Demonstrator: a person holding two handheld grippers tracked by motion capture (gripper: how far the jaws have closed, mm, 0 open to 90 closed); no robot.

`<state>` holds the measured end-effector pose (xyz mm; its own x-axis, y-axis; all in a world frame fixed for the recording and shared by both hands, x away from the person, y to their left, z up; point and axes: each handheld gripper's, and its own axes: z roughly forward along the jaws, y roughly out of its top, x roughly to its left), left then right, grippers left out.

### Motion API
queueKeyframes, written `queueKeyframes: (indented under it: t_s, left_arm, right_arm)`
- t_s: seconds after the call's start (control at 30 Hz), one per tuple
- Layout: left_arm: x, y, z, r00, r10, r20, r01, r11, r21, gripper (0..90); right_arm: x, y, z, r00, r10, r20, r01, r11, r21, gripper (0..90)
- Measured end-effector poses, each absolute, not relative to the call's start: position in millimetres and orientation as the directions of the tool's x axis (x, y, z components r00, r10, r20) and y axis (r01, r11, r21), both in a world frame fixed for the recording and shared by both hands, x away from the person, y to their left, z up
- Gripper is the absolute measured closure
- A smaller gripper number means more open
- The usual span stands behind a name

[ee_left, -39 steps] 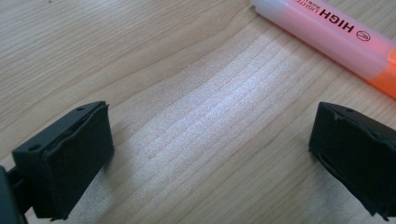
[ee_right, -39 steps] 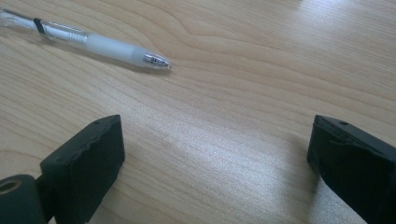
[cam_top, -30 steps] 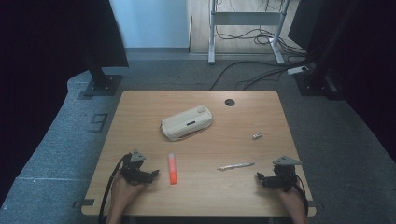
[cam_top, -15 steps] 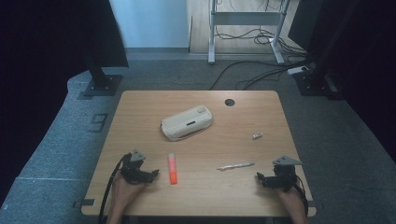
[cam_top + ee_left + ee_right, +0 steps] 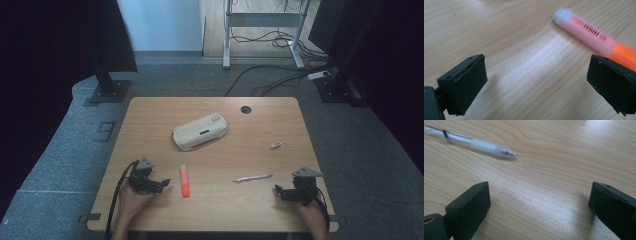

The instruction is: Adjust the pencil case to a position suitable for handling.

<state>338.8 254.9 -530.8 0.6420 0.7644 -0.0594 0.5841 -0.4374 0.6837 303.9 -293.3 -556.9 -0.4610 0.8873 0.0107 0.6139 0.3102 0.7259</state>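
Left gripper (image 5: 162,184) jaws wide, orange highlighter (image 5: 184,180) at 3 o'clock; right gripper (image 5: 280,191) wide, clear pen (image 5: 252,177) at 10; close views show woodgrain

The right gripper (image 5: 537,207), jaws spread wide, sits low over the wooden table (image 5: 564,157), a clear pen (image 5: 474,142) lying ahead.

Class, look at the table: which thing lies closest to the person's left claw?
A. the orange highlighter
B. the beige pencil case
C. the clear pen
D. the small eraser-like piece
A: the orange highlighter lies just beside the open left claw, untouched, while the other things sit farther away.
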Motion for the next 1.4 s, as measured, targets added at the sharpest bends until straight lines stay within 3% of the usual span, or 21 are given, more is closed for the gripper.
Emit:
queueKeyframes:
  t_s: [0.47,0.7,1.17,1.4]
  left_arm:
    - [355,247,-516,0.665,0.739,-0.106,0.575,-0.416,0.705,3.4]
    - [368,236,-506,0.687,0.726,-0.045,0.552,-0.480,0.682,3.7]
    - [395,224,-492,0.722,0.686,-0.095,0.546,-0.480,0.687,4.8]
    - [407,217,-487,0.724,0.687,-0.052,0.539,-0.518,0.664,5.6]
  right_arm:
    - [304,-293,-557,-0.461,0.888,0.011,0.614,0.310,0.726,3.6]
    - [304,-293,-557,-0.461,0.888,0.011,0.614,0.310,0.726,3.6]
    - [304,-293,-557,-0.460,0.888,0.012,0.614,0.309,0.726,3.6]
    - [304,-293,-557,-0.460,0.888,0.012,0.614,0.309,0.726,3.6]
